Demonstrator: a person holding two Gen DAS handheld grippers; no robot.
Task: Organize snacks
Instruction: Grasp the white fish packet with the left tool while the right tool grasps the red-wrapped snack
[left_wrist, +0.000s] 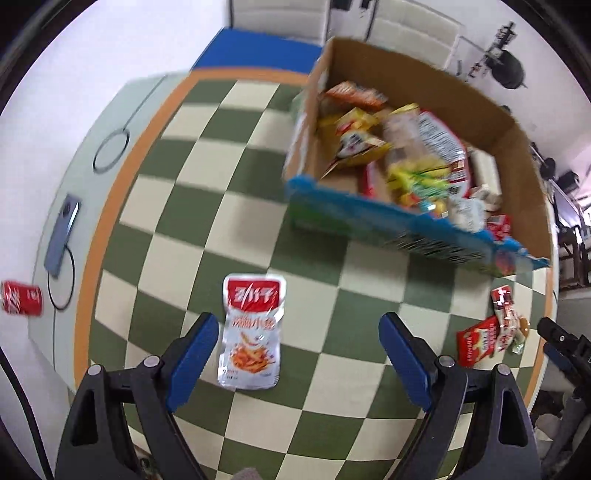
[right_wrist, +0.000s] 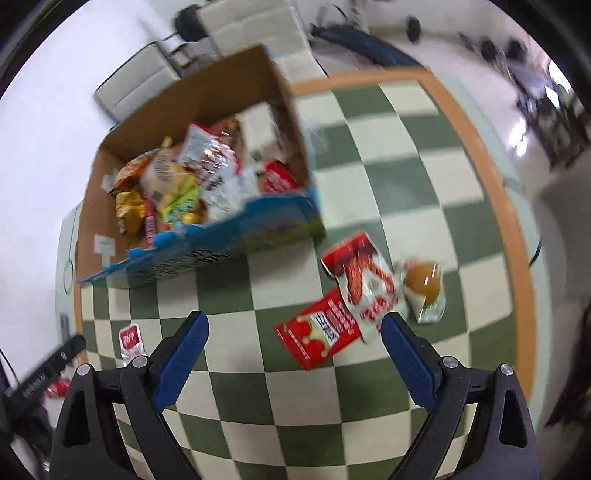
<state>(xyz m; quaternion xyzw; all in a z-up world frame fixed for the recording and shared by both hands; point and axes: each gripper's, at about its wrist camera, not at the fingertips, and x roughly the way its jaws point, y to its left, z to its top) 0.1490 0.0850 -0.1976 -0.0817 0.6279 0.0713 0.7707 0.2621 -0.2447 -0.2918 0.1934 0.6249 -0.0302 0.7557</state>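
Silver pouch (left_wrist: 252, 330) lies lengthwise toward the box (left_wrist: 388, 225), beside my left gripper (left_wrist: 299, 332)'s left finger; both grippers gape empty.

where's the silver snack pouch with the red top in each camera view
Left wrist: silver pouch lies low centre on the checkered cloth, beside the left gripper.
Right wrist: small, lower left, partly hidden.
Shared landmark: the cardboard box.

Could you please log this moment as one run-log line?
left gripper: open, empty | right gripper: open, empty | silver snack pouch: on checkered mat | cardboard box: holds snacks
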